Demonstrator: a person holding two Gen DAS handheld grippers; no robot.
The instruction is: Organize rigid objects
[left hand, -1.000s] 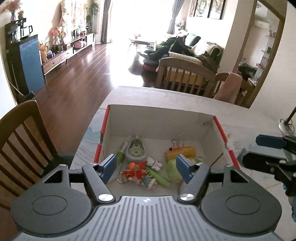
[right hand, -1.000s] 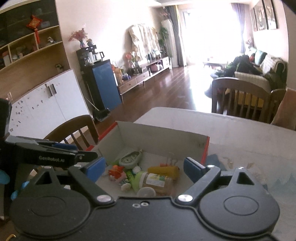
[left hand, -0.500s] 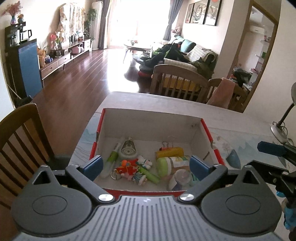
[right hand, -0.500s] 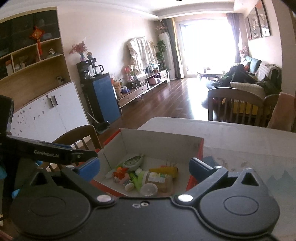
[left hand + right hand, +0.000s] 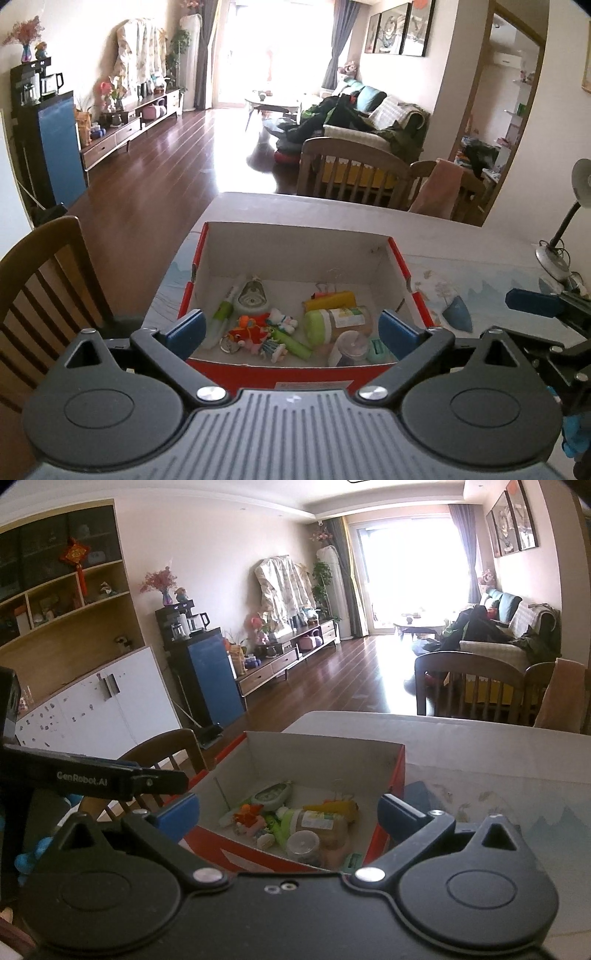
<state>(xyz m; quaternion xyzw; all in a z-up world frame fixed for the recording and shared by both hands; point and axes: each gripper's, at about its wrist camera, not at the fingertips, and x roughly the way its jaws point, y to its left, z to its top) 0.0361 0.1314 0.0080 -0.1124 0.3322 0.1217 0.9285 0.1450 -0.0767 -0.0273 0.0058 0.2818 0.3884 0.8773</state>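
Both grippers hang over the near edge of a red-sided cardboard box [image 5: 400, 264] that sits on the bench [image 5: 480, 243]. The left gripper [image 5: 291, 330] stands spread wide with nothing between its blue pads [image 5: 184, 328]; its jaws have just been opening. The right gripper [image 5: 288, 812] is likewise released, its jaws having just opened, and nothing is caught between them.

The small rigid things all lie inside the box, on its pale floor. A green pen [image 5: 223, 314] lies along the left side, just beside a grey-green oval tape dispenser [image 5: 253, 297]. In front of them an orange toy keychain [image 5: 247, 330] is bunched with a small white figure [image 5: 282, 319]. To the right a yellow tube [image 5: 330, 299] lies near the far wall, with a green-capped jar [image 5: 338, 321] on its side just in front of it. A clear-lidded little cup [image 5: 349, 347] lies nearest the front wall, touching the jar.

A wooden chair [image 5: 40, 280] stands at the left of the bench, and a desk lamp [image 5: 565, 236] on its right side.
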